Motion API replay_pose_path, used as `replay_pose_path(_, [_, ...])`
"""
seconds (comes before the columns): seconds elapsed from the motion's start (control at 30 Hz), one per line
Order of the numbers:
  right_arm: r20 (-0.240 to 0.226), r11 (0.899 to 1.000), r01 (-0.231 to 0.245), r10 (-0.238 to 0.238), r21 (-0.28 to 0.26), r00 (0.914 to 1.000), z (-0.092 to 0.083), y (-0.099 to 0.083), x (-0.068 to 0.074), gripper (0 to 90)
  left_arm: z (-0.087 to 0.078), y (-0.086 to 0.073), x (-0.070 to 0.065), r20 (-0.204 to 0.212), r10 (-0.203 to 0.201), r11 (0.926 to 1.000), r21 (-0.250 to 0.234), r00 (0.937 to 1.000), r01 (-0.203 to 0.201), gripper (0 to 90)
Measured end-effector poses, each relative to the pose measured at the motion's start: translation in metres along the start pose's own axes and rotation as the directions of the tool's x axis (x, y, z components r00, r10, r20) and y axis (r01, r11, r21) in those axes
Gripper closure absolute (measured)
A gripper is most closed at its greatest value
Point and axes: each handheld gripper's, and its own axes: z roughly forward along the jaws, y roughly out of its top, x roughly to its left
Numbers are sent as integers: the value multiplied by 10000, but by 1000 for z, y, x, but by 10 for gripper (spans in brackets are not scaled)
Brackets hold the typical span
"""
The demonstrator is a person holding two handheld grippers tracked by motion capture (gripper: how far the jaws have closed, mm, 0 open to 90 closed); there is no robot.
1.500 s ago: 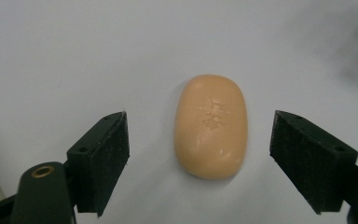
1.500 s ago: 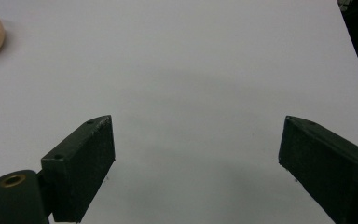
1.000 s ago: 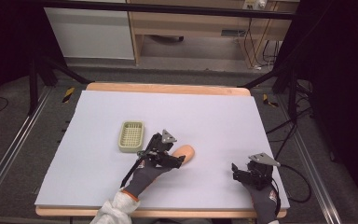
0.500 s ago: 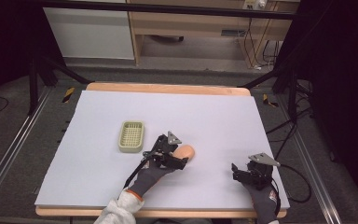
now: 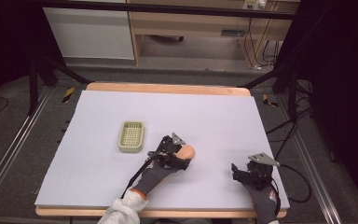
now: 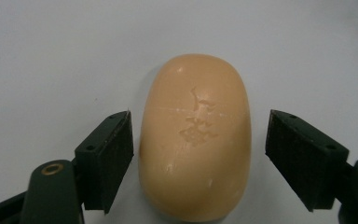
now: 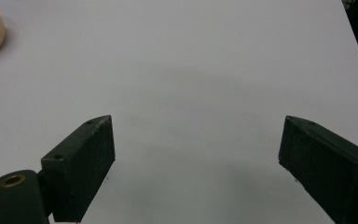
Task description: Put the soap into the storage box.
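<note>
The white tabletop (image 5: 214, 112) carries everything. A pale green slatted basket (image 5: 132, 136) lies left of the middle, well apart from the right edge. The right gripper (image 5: 244, 170) rests near the front right corner, jaws spread wide over bare surface. The left gripper (image 5: 182, 157) sits near the front centre; its jaws have just been closing around the peach soap bar (image 6: 195, 135), which lies flat between them, pads not yet touching.
</note>
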Motion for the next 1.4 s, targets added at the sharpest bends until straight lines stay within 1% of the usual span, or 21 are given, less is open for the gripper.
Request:
replay_pose_path(0.17, [5,10000,23,-23,16,10000,0,0,0,109,5,0,1,-4,56,9999,162,10000,-56,234])
replay_pose_path(0.33, [16,10000,-6,6,-3,10000,0,0,0,108,9,-1,0,64,64,9996,257,10000,-66,268])
replay_pose_path(0.4, [17,10000,-17,17,-3,10000,0,0,0,109,11,0,0,10,54,9996,279,10000,-54,278])
replay_pose_path(0.5, [23,10000,3,-3,14,10000,0,0,0,109,10,0,1,5,38,9996,268,10000,-38,296])
replay_pose_path(0.67, [20,10000,2,-2,22,10000,0,0,0,109,11,1,1,-17,99,9996,254,9999,-98,297])
replay_pose_path(0.77, [36,10000,-4,4,26,10000,0,0,0,109,12,1,0,-29,60,9997,226,10000,-60,296])
replay_pose_path(0.8, [40,10000,-1,1,19,10000,0,0,0,109,12,1,-1,-72,113,9997,238,9999,-112,296])
replay_pose_path(0.93, [31,10000,-26,26,13,10000,0,0,0,109,13,1,0,-35,162,9995,269,9999,-161,298])
replay_pose_path(1.07, [36,10000,-23,23,14,10000,0,0,0,108,12,3,1,16,360,9981,503,9994,-360,305])
replay_pose_path(1.1, [35,10000,-26,26,12,10000,0,0,0,109,12,4,1,26,329,9984,470,9995,-330,306])
replay_pose_path(1.4, [34,10000,-27,27,-10,10000,0,0,0,109,12,4,0,30,460,9977,495,9989,-461,312])
